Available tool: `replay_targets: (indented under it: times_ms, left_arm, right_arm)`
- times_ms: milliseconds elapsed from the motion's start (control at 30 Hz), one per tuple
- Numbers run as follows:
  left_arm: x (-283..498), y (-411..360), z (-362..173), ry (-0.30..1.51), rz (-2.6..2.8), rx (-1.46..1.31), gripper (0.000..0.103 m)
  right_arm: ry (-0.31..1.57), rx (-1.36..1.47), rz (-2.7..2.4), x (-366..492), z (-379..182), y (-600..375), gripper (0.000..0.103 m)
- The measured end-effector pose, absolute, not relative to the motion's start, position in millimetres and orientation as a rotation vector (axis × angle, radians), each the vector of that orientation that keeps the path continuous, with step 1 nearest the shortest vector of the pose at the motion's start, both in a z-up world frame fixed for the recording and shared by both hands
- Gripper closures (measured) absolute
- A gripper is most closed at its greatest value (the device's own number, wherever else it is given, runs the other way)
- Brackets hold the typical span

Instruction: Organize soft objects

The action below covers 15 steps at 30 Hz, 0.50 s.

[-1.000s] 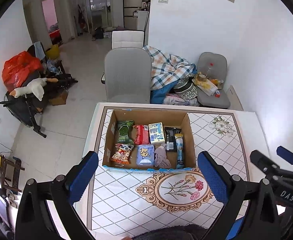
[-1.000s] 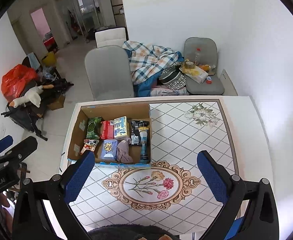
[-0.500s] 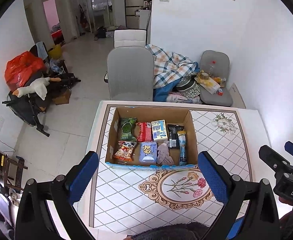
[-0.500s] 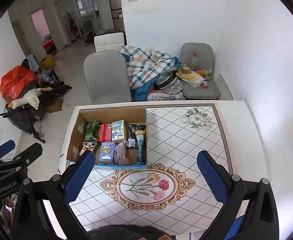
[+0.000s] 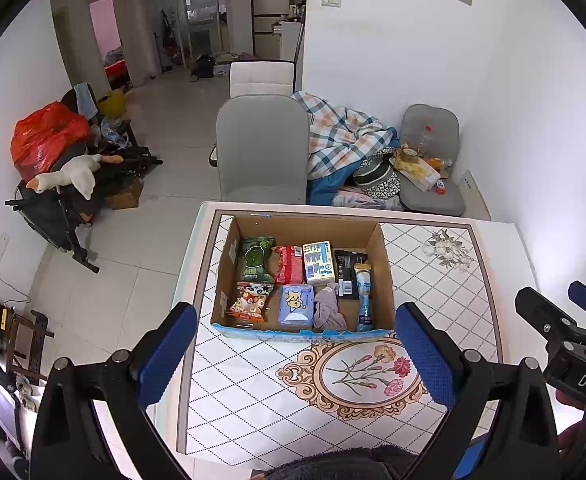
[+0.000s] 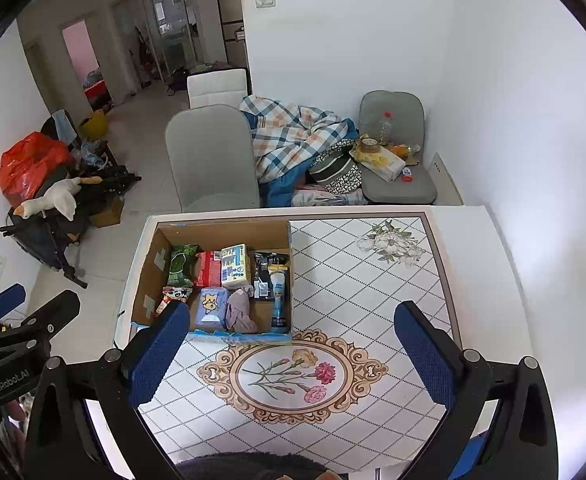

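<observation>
I read the soft things as already gathered: the cardboard box (image 5: 305, 240) sits on the bench (image 5: 445, 304) toward its far-left part, and everything I can count lies inside it. In the back row I see a green snack packet (image 5: 256, 259), a red packet (image 5: 289, 265), a blue-and-yellow carton (image 5: 319, 262) and a black packet (image 5: 349, 274). In the front row lie a cartoon snack bag (image 5: 250, 300), a blue tissue pack (image 5: 296, 305), a crumpled mauve cloth (image 5: 328, 310) and a blue tube (image 5: 364, 296) along the right wall. They lie side by side in 2 loose rows, so my judgement is that the sorting is largely done or not yet begun; nothing loose remains on the bench.

My left tongs (image 5: 297, 364) hang above the near part of the bench with the blue pads spread wide, gripping nothing. My right tongs (image 6: 293, 360) are likewise wide apart and bare, over the floral medallion (image 6: 291, 374).

Around the bench: a grey chair (image 5: 263, 148) tucked against the far edge, just behind the box, then a plaid blanket (image 5: 341, 136) heaped beside a second grey chair (image 5: 431, 152) loaded with a bottle and clutter. Off left on the floor stand a red bag (image 5: 47, 136) and a plush goose (image 5: 69, 176) on a black folded frame.

Nothing blocks a straight reach to the box; its tall walls are the only thing I would have to clear.
</observation>
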<state>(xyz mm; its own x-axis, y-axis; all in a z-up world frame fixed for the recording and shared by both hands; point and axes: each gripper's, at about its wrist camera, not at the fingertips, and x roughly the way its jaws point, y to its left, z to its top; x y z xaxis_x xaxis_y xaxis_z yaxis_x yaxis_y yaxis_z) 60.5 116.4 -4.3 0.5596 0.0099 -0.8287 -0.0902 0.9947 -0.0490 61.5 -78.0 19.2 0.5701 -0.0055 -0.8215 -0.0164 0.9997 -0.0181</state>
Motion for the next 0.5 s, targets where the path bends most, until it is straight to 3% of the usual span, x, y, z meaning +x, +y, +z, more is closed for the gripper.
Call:
replay_targets:
  times_ms: [500]
  left_arm:
    - [61.3, 113.7, -3.8, 0.978, 0.059, -0.091, 0.001]
  right_arm:
    - [0.963, -0.022, 0.003, 61.5, 15.0, -81.9, 0.0]
